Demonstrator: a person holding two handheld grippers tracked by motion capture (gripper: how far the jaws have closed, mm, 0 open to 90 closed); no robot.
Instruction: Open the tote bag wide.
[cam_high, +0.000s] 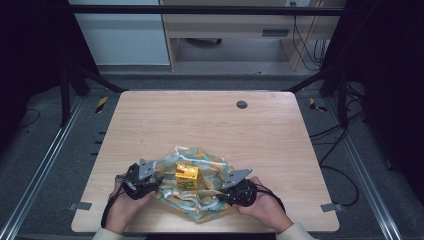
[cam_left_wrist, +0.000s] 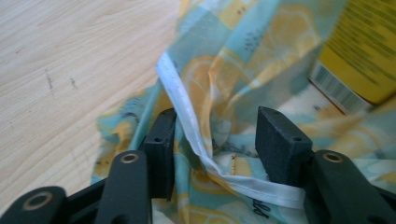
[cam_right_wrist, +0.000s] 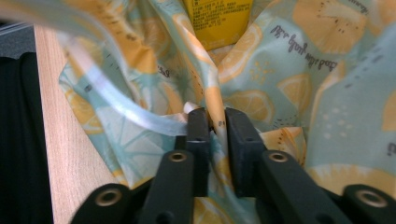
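Note:
A teal cloth printed with lemon slices (cam_high: 200, 206) lies crumpled at the table's near edge, and a small yellow box (cam_high: 186, 173) stands on it. My left gripper (cam_high: 158, 182) is at the cloth's left edge. In the left gripper view its jaws (cam_left_wrist: 215, 135) stand well apart, with the cloth's white hem (cam_left_wrist: 182, 100) running loose between them and the box (cam_left_wrist: 364, 51) at the upper right. My right gripper (cam_high: 220, 196) is at the cloth's right side. Its jaws (cam_right_wrist: 217, 126) are nearly together around an upright fold of cloth (cam_right_wrist: 280, 102), with a thin gap beside it.
The wooden table (cam_high: 200, 120) has a round grey grommet (cam_high: 241, 104) at the back. A person's hands hold both grippers at the near edge. Metal frame rails run along both sides of the table, with cables on the floor at the right.

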